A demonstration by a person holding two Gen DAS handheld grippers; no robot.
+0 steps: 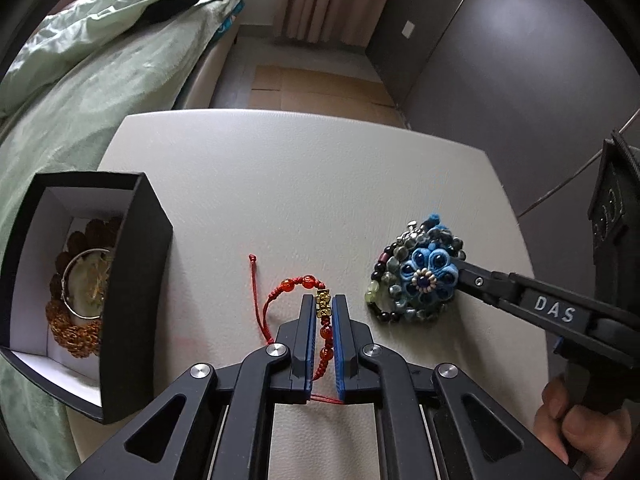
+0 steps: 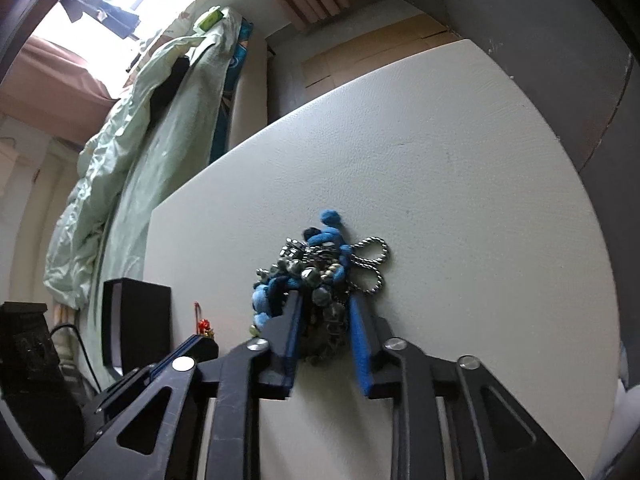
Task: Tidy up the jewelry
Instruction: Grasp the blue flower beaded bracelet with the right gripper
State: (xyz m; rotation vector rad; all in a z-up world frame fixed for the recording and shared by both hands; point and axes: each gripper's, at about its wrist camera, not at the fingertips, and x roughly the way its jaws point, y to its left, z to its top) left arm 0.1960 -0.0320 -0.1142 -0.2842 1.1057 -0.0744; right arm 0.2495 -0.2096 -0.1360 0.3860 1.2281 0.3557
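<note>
My left gripper [image 1: 324, 312] is pressed onto the red beaded bracelet [image 1: 312, 300], which lies flat on the pale table [image 1: 280, 184]. The beaded strand runs straight up between my blue pads [image 1: 341, 344], its long axis pointing from 6 toward 12 o'clock, with the gold charm right at my fingertips. The loose cord loops away toward 10 o'clock, ending in a small knot.

The black jewelry box [image 1: 136, 300] sits open at 9 o'clock from these jaws, near the table's left edge, already holding an amber bead bracelet and a silver bangle. My left hand is the nearer one to it, so carrying the bracelet means going left.

My right gripper [image 2: 322, 316] is pinching a bunched blue fabric-flower beaded piece [image 2: 316, 276] at 3 o'clock from the bracelet. From its own camera the bundle stretches toward 12 o'clock, a ball-chain loop at 1 o'clock; how firmly it is caught looks uncertain, the pads being partly hidden by beads.
</note>
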